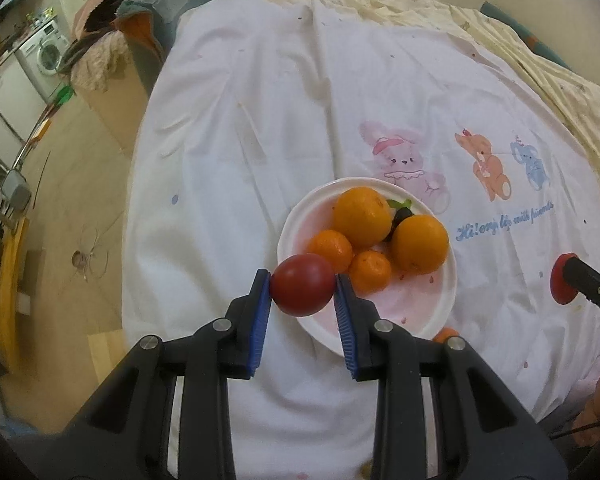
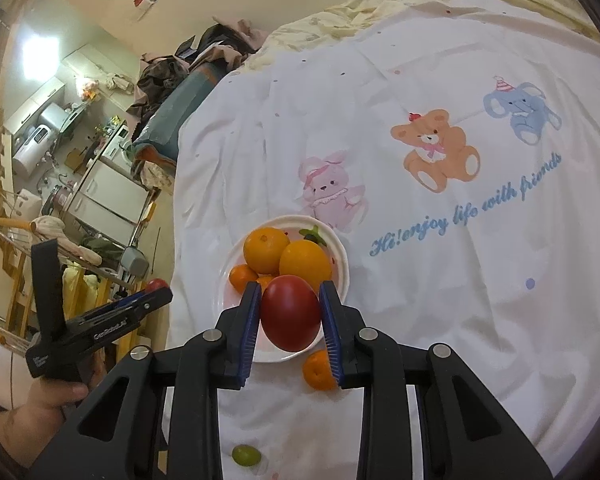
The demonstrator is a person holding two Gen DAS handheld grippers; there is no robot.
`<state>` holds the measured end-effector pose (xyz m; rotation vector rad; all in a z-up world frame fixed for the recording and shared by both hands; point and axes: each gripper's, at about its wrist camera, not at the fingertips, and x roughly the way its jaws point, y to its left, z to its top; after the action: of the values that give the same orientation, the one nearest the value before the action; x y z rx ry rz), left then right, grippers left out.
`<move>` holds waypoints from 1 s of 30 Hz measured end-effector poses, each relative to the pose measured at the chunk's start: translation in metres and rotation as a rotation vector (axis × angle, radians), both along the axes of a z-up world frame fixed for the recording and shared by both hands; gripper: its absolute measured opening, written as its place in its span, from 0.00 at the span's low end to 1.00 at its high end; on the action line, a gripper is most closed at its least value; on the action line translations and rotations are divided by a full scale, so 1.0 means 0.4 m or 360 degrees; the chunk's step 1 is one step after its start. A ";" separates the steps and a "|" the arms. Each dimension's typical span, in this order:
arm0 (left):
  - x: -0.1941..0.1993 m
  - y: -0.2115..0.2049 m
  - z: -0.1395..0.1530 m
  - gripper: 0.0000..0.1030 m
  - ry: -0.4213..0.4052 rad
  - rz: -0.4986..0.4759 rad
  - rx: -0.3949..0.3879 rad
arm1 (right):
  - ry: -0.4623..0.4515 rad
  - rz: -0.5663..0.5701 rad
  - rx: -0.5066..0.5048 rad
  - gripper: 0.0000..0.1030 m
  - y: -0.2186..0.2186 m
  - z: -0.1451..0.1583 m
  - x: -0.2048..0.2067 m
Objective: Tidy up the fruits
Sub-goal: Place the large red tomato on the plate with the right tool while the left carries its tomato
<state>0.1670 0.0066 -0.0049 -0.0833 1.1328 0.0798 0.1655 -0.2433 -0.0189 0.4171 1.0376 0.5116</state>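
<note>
My right jaws [image 2: 288, 314] clench an oval red tomato [image 2: 290, 312], long axis upright; my left jaws [image 1: 302, 290] clench a rounder red tomato [image 1: 303, 290], both above the white round plate [image 2: 340, 256].

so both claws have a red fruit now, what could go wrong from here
1. The white plate already holds four orange fruits, so two more red ones may roll off its rim.
2. Both claws, left claw and right claw, hover at the same plate and could collide.
3. A small orange and a green grape lie loose on the sheet below the right claw; lowering it could knock them away.
</note>
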 end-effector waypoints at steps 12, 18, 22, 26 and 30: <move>0.038 0.045 -0.131 0.27 0.0163 0.0057 -0.0174 | 0.0176 0.0116 -0.0054 0.30 0.095 -0.125 0.077; 0.043 -0.017 -0.141 0.27 0.0187 -0.0077 -0.0192 | 0.0262 0.0202 -0.0138 0.30 0.152 -0.190 0.083; 0.057 -0.028 -0.156 0.27 0.0205 -0.0084 -0.0152 | 0.0309 0.0225 -0.0171 0.30 0.170 -0.229 0.086; 0.064 -0.018 -0.173 0.27 0.0228 -0.0048 -0.0198 | 0.0310 0.0226 -0.0198 0.30 0.181 -0.247 0.085; 0.066 -0.026 -0.180 0.27 0.0226 -0.0031 -0.0204 | 0.0295 0.0237 -0.0227 0.31 0.188 -0.256 0.079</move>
<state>0.1933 -0.0038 -0.0770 -0.1831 1.2802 -0.0047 0.1971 -0.1682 -0.1212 0.2651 1.2825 0.5349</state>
